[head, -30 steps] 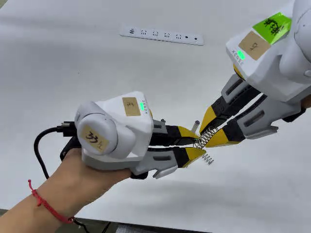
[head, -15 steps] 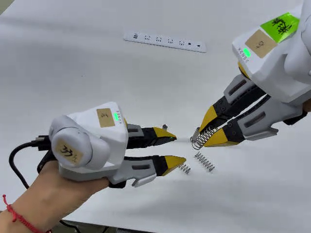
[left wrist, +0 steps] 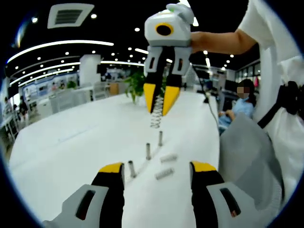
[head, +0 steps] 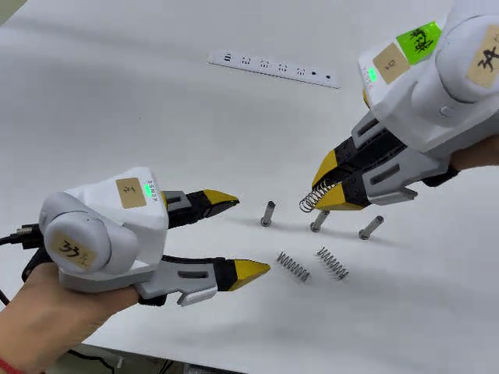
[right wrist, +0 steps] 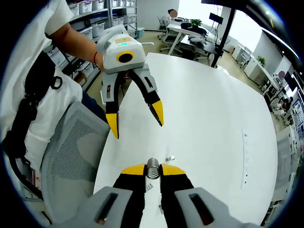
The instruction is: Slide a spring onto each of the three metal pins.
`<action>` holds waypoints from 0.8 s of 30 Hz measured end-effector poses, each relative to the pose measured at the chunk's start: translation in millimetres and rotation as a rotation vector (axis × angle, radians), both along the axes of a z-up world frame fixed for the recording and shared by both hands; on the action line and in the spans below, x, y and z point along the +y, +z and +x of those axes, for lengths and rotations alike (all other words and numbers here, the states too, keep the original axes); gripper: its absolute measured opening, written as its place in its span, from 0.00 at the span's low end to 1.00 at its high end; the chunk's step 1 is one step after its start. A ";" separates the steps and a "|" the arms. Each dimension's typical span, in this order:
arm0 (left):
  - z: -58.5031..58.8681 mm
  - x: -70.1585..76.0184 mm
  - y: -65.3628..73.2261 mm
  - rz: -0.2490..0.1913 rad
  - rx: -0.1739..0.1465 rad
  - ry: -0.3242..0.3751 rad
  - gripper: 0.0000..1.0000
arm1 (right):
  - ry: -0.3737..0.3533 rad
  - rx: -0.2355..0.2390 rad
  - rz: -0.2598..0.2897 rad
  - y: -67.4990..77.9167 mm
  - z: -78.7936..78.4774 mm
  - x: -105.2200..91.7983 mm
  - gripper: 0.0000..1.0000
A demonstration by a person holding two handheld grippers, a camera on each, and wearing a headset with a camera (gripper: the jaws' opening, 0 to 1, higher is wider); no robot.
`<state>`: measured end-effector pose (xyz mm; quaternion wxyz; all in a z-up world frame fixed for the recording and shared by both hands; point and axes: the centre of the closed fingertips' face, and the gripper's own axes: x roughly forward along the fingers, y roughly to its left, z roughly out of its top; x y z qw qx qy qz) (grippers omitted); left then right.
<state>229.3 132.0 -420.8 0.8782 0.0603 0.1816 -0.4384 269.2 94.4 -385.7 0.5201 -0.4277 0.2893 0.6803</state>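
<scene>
Three short metal pins stand on the white table: a left pin point(head: 267, 213), a middle pin point(head: 318, 221) and a tilted right pin point(head: 371, 227). My right gripper point(head: 321, 193) is shut on a spring point(head: 310, 201), which hangs just above the middle pin. In the right gripper view the spring point(right wrist: 152, 167) sits between the yellow tips. Two loose springs point(head: 293, 266) point(head: 332, 262) lie in front of the pins. My left gripper point(head: 249, 236) is wide open, left of the pins, holding nothing. The left gripper view has the pins point(left wrist: 148, 151) ahead and the right gripper point(left wrist: 163, 97) above them.
A white power strip point(head: 273, 68) lies at the far side of the table. A grey mesh chair point(right wrist: 71, 161) and a person's body stand at the table's near edge. Offices and desks fill the background.
The left gripper has drawn back to the left, away from the pins, and opened wide. The right gripper has lifted slightly with the spring. The head camera has shifted.
</scene>
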 end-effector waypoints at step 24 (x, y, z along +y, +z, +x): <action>-1.4 9.6 -20.2 -0.018 0.039 0.010 0.91 | -0.036 -0.030 -0.088 -61.5 38.0 27.3 0.12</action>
